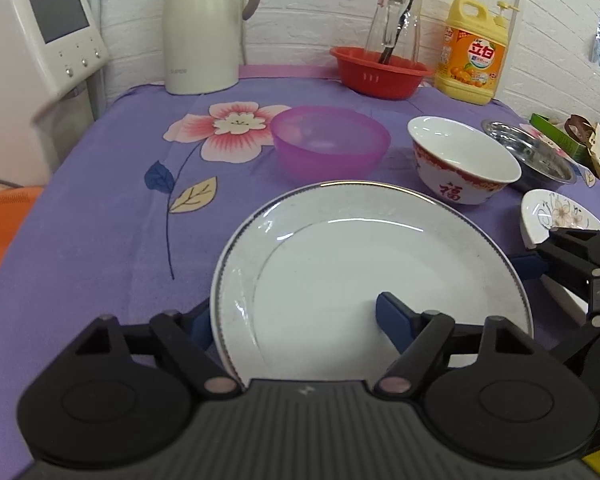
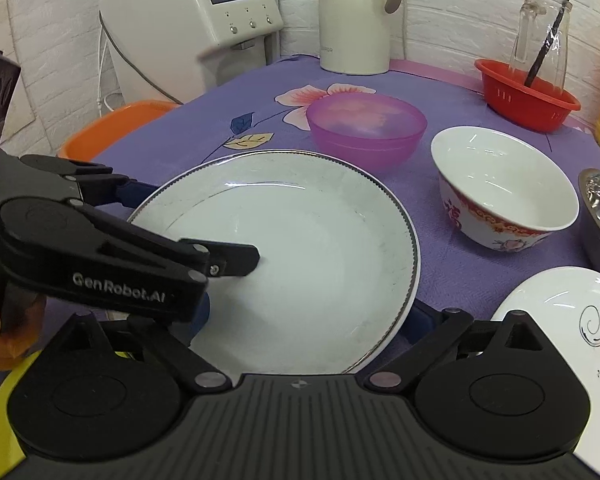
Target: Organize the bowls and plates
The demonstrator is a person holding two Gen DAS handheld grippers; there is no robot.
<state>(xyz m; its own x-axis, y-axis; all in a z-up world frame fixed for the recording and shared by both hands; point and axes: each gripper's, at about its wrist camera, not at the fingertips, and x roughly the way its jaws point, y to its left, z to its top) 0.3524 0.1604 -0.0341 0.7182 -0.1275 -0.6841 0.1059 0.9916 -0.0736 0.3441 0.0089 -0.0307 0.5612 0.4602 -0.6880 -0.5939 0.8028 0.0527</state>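
Near the front edge of the counter [image 1: 100, 216], on its purple flowered cloth, the large white plate [image 1: 364, 280] is sitting with both grippers working around it. From the right wrist view, the left gripper [image 2: 188, 224] is straddling the plate's left rim: one finger is reaching over the plate's well and the other is running outside the rim, jaws apart and not visibly pinching. The right gripper [image 2: 312, 320] is doing much the same at the near rim, with one blue pad inside the plate and the other outside its right edge; its jaws also look spread rather than clamped, though whether either pad is touching the china I cannot tell.

My reading is that the step in hand is securing this plate for lifting, with the grip not yet closed. Next, one pair of jaws needs to close on the rim, firmly enough that the smooth glazed edge is not slipping, before any lift.

Just beside the plate on the right, the small flowered plate [image 2: 560, 312] is lying flat, a likely partner for stacking. Behind, the translucent purple bowl [image 1: 330, 140] and the red-and-white bowl [image 1: 462, 160] are standing upright near each other, with the steel bowl [image 1: 536, 152] further right. Along the back wall, the cream jug [image 1: 202, 28], the red basket [image 1: 380, 72] holding a glass carafe [image 1: 396, 20], and the yellow detergent bottle [image 1: 474, 52] are standing well clear.
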